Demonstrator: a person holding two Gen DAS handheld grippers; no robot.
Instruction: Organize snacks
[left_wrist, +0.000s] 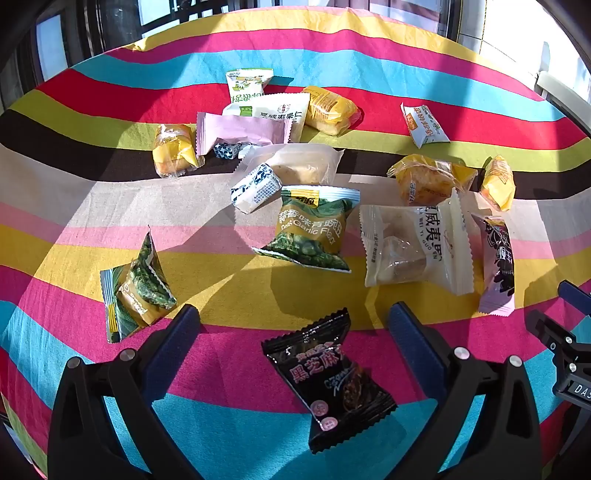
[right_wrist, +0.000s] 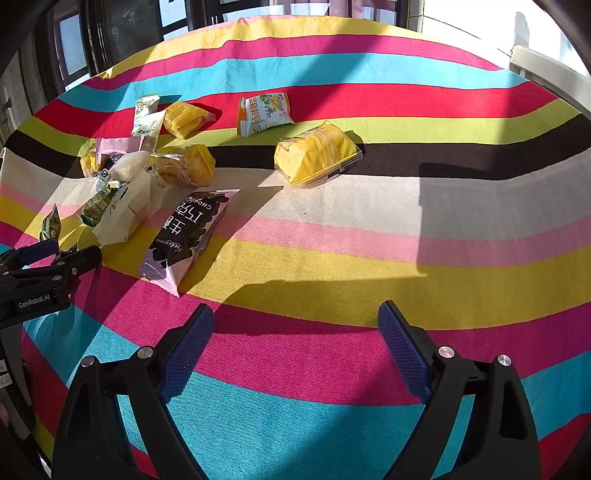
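Several wrapped snacks lie scattered on a striped tablecloth. My left gripper hangs open above a black sesame packet, which lies flat between its blue pads without touching them. Just beyond lie a green garlic pea packet, a second green packet, a clear nut packet and a pink-black chocolate packet. My right gripper stands open over bare cloth, nothing between its fingers. The chocolate packet lies to its left, a yellow cake farther back.
More yellow cakes, white packets and a pink wrapper crowd the far middle. The left gripper's body shows at the right wrist view's left edge. Window frames stand beyond the table's far edge. The right half of the cloth holds no snacks.
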